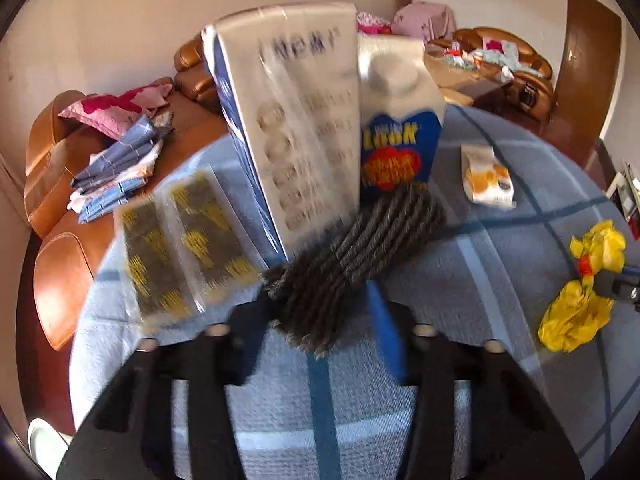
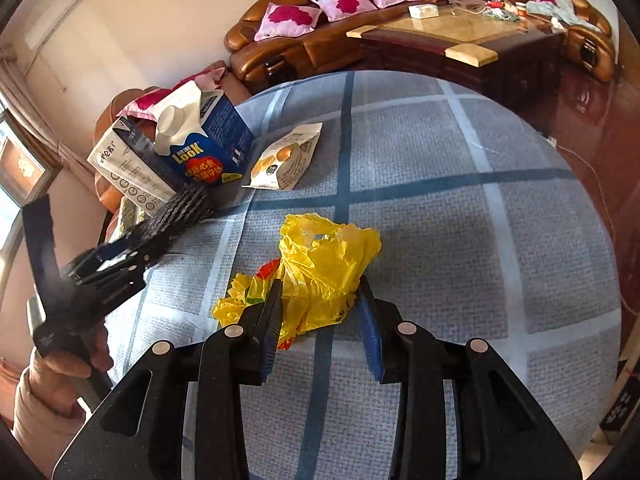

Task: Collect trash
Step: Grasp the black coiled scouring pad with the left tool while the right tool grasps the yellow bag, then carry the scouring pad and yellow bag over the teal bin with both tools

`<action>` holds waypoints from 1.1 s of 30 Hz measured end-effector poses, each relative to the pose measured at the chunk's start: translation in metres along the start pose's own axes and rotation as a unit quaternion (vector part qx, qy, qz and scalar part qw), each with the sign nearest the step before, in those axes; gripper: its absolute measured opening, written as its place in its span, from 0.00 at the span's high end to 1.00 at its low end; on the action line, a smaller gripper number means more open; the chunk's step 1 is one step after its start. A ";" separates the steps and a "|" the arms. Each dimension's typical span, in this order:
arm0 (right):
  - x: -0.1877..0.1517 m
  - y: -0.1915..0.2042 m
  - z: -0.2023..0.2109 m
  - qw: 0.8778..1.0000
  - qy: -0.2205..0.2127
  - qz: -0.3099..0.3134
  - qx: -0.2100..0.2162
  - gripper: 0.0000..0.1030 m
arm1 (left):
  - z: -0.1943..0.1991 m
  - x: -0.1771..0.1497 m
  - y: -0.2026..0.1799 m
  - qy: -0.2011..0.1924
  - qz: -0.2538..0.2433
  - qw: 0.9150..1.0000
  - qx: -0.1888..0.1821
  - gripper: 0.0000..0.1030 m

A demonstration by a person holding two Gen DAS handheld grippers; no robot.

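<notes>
My left gripper (image 1: 320, 300) is shut on a grey ribbed cloth (image 1: 360, 232), which stretches away toward a blue milk carton (image 1: 396, 148) and a white box (image 1: 296, 132). The right wrist view shows that gripper (image 2: 120, 256) at the table's left edge with the cloth (image 2: 180, 212) in it, held by a person's hand (image 2: 64, 364). My right gripper (image 2: 320, 284) is shut on a crumpled yellow plastic bag (image 2: 324, 256) lying on the checked blue tablecloth (image 2: 480, 240). A snack packet (image 2: 286, 160) lies beside the carton (image 2: 208, 148).
A clear packet with a yellow and black pattern (image 1: 180, 240) lies at the table's left edge. A brown leather sofa (image 2: 320, 40) with pink pillows runs behind the table. A cluttered wooden coffee table (image 2: 460, 36) stands at the back right.
</notes>
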State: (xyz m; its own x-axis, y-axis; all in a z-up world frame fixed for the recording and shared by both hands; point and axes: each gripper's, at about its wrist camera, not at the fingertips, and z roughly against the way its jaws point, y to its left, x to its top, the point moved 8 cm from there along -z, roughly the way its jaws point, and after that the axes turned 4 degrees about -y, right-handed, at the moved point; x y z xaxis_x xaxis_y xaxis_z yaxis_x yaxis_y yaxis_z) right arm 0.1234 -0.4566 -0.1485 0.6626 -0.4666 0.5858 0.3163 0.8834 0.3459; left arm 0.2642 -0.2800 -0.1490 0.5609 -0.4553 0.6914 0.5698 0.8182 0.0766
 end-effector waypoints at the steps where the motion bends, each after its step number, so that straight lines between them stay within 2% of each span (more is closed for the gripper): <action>1: -0.001 0.001 0.001 1.000 -0.001 -0.001 0.000 0.65 | 0.003 -0.001 0.000 -0.002 -0.002 1.000 0.002 0.70; 2: -0.002 0.002 0.004 1.000 -0.002 0.000 0.001 0.65 | 0.007 -0.001 -0.001 -0.007 0.001 1.000 -0.005 0.78; 4: -0.002 0.005 0.008 1.000 -0.007 0.003 0.000 0.65 | 0.020 -0.004 -0.005 -0.008 0.016 0.999 -0.031 0.83; 6: -0.003 0.009 0.016 1.000 -0.014 0.007 0.000 0.65 | 0.036 -0.008 -0.008 -0.016 0.014 0.999 -0.032 0.87; 14: -0.021 0.026 0.053 0.999 -0.036 0.002 0.016 0.65 | 0.116 -0.047 -0.013 -0.049 0.053 0.997 -0.040 0.88; 20: -0.047 0.048 0.079 0.998 -0.054 0.011 0.027 0.65 | 0.150 -0.080 0.000 -0.050 0.097 0.994 -0.030 0.88; 33: -0.096 0.107 0.098 0.996 -0.052 0.049 0.050 0.65 | 0.213 -0.126 0.050 -0.082 0.158 0.984 0.030 0.88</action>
State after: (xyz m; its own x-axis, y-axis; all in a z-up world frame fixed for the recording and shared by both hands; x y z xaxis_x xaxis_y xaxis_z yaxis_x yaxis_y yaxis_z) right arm 0.0271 -0.3211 -0.0957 0.6108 -0.3848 0.6920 0.1801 0.9186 0.3518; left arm 0.0941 -0.1065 -0.0793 0.5969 -0.1161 0.7939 0.3429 0.9315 -0.1217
